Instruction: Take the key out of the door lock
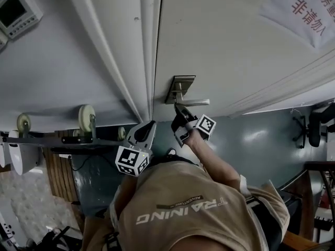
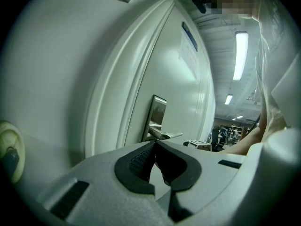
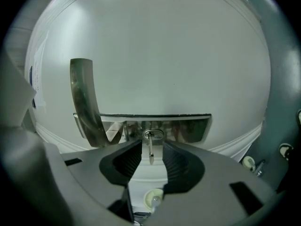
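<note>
- Right hand-held gripper (image 3: 150, 145) has its jaws apart, one each side of the key (image 3: 149, 153) in the door lock (image 3: 188, 128).
- Left hand-held gripper (image 2: 155, 144) is closed, empty.
- Next, I think: squeeze the key, pull straight out.

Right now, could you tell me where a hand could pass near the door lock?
The door face is bare between the lock plate and the paper notice. It is crowded at the plate: the key sits between the open right tongs, the lever handle beside them, the left tongs near the frame.
</note>
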Available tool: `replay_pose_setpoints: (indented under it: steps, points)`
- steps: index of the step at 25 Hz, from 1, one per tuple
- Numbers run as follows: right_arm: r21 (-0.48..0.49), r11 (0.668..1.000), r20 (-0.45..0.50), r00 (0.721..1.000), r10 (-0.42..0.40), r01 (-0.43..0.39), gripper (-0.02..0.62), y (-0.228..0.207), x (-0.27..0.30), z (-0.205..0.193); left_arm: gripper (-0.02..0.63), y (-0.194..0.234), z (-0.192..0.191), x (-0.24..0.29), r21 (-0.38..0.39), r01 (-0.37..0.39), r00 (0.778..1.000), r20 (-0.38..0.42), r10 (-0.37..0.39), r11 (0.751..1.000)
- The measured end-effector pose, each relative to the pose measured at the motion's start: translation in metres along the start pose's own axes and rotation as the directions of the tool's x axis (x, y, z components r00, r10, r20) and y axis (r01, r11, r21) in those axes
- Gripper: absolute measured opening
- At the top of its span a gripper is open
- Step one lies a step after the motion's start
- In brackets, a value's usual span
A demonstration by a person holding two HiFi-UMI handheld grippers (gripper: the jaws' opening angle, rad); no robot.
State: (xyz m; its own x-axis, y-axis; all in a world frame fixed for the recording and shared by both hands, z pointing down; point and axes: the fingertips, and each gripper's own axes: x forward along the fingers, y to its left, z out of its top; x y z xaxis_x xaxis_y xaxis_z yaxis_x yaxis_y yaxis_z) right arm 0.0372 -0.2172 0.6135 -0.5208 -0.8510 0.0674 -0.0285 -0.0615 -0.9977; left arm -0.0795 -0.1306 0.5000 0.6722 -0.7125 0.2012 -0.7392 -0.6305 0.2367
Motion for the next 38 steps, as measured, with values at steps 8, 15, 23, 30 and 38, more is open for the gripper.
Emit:
replay_pose_setpoints:
  steps: [8,15,23,30,38]
  points:
    - [0.009,1.0,0.071,0.997,-0.006,0.006,0.074,0.0,0.013,0.0,0.009,0.01,-0.001,-0.005,-0.015,0.005,1.0,0.005,-0.005,1.0]
    - [-0.086,0.996,0.141,0.989,0.037,-0.025,0.029,0.007,0.016,0.004,0.009,0.017,-0.003,-0.016,-0.011,0.008,1.0,-0.002,-0.008,1.0]
    - [-0.138,0.99,0.166,0.984,0.057,-0.034,0.028,0.008,0.016,0.005,0.009,0.018,-0.001,-0.019,0.004,0.037,0.999,-0.011,-0.037,0.999]
    - [-0.138,0.99,0.189,0.981,0.052,-0.026,0.028,0.007,0.013,0.006,0.009,0.004,-0.007,-0.02,0.076,0.09,0.995,-0.043,-0.087,0.993]
    - [-0.128,0.991,0.194,0.98,0.052,-0.028,0.028,0.008,0.012,0.006,0.009,0.004,-0.011,-0.03,0.086,0.077,0.996,-0.054,-0.072,0.993]
